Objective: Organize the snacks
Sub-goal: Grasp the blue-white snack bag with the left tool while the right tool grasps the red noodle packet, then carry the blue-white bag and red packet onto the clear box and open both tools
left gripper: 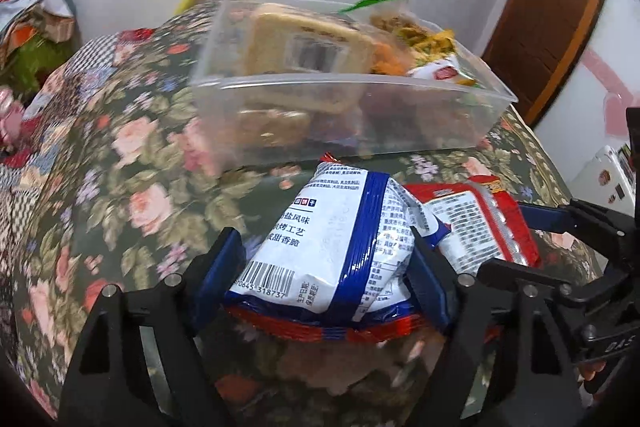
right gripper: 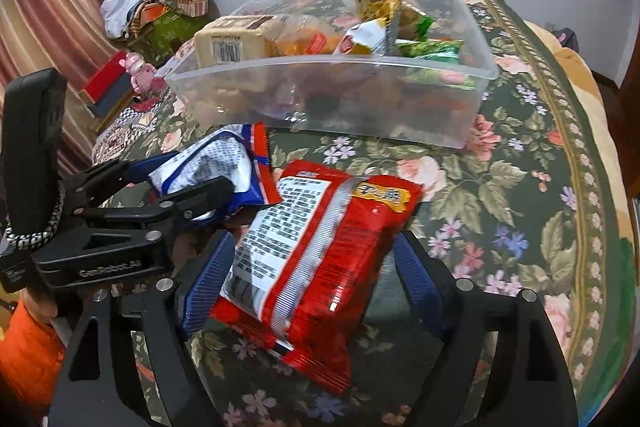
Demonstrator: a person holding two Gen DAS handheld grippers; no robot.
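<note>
While left gripper (left gripper: 326, 259) pinches blue-white packet (left gripper: 320, 247), red packet (right gripper: 316, 251) sits gripped between right gripper (right gripper: 312, 267) fingers.

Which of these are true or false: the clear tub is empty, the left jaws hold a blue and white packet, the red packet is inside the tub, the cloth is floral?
1. The clear plastic tub is empty. False: it holds several snacks.
2. The left gripper has the blue and white snack packet between its jaws. True.
3. The red foil snack packet lies inside the tub. False: it is outside, between the right gripper jaws.
4. The dark green tablecloth has a floral print. True.
</note>
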